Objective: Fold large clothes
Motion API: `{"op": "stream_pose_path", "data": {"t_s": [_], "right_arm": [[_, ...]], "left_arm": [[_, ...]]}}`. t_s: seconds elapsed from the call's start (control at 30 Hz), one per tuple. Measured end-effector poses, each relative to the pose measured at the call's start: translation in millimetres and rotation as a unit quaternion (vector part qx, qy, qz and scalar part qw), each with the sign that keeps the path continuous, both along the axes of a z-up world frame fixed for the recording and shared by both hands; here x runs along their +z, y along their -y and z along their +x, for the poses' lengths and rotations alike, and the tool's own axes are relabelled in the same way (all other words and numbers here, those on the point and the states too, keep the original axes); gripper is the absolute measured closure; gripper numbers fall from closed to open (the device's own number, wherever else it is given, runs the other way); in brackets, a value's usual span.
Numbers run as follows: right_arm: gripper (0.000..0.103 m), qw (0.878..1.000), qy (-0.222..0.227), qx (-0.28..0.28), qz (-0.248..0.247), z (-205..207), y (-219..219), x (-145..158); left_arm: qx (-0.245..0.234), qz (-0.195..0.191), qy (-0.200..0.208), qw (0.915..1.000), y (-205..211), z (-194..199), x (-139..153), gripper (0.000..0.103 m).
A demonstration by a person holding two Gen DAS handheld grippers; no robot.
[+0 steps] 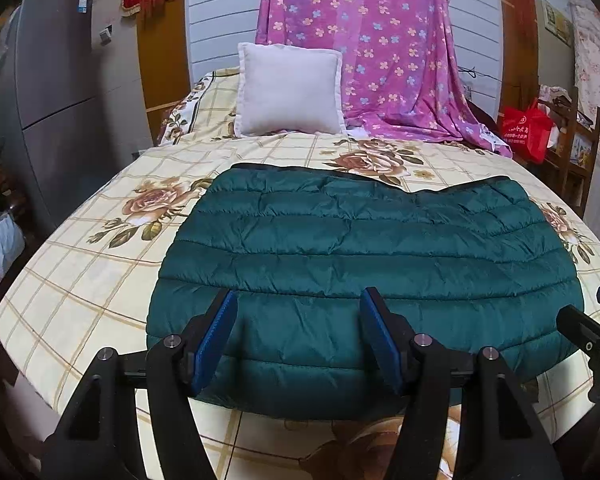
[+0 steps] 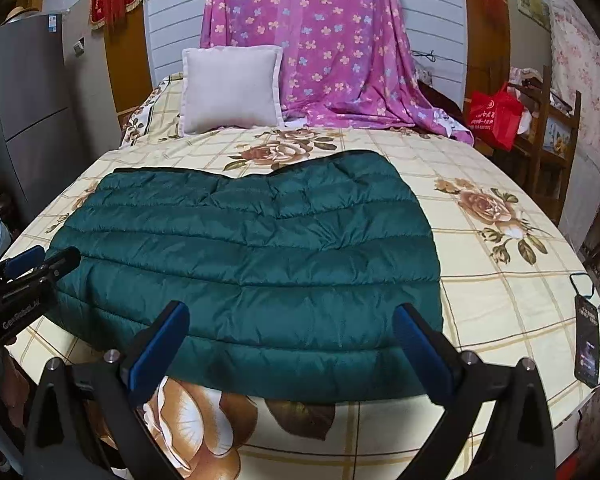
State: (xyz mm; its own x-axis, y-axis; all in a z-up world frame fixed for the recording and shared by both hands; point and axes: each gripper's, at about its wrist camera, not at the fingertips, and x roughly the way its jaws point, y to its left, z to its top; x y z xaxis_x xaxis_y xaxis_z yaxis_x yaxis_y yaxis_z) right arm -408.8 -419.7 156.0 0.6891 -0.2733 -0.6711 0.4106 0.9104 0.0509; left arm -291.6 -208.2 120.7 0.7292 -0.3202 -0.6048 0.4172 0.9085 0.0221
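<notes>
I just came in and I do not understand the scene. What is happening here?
A person holds tongs in each hand above a bed. A green quilted jacket lies spread flat on the floral sheet. The left tongs and right tongs are both open over its near edge, gripping nothing yet.

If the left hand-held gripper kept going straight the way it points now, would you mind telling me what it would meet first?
Most likely the folded dark green quilted down jacket on the floral bedsheet: the open left hand-held gripper frames its near edge, though depth is uncertain.
</notes>
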Motion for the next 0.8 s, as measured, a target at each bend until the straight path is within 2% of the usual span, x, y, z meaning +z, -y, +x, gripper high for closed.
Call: {"op": "stream_pose_path", "data": {"t_s": [0.8], "right_arm": [[0.0, 1.0, -0.004, 0.004, 0.009, 14.2, -9.2, -2.9]], "left_arm": [[0.009, -0.006, -0.006, 0.9999, -4.0, 1.5, 1.3, 0.057]]}}
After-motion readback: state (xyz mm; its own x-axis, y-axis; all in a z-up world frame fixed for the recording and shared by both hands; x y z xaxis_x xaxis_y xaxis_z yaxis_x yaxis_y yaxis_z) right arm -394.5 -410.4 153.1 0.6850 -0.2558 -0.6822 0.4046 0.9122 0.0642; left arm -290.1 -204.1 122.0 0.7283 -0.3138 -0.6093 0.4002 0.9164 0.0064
